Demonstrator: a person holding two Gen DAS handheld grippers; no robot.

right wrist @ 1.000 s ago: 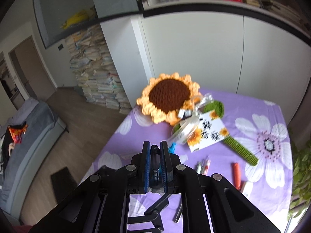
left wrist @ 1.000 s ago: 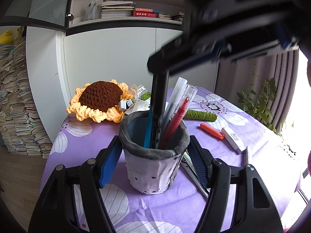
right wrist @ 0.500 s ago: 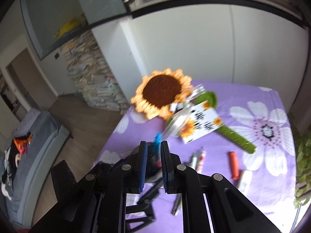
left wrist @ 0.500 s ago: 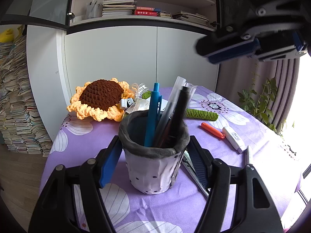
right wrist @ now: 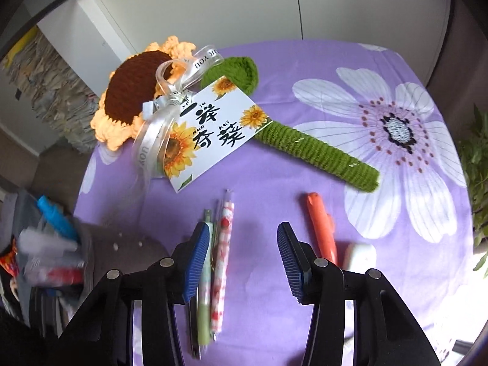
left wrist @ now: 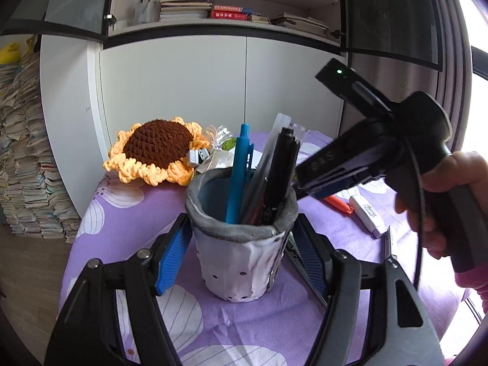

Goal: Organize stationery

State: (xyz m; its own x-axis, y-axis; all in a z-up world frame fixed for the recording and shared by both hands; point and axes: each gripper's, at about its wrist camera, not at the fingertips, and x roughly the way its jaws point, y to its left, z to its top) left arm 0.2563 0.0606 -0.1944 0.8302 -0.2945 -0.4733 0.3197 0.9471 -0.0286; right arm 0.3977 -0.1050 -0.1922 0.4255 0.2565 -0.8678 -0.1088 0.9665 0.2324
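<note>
The black pen (left wrist: 282, 170) now stands in the pen pot (left wrist: 241, 244) my left tongs (left wrist: 241, 254) clamp; my right tongs (right wrist: 244, 262), just opened and empty, drop toward the loose pens (right wrist: 218, 262) on the counter (right wrist: 305, 164).

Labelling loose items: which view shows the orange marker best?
Right wrist view: the orange marker lies whole on the purple cloth, just right of the open right claw. Left wrist view shows only a sliver of it, mostly hidden behind the right claw's body.
</note>
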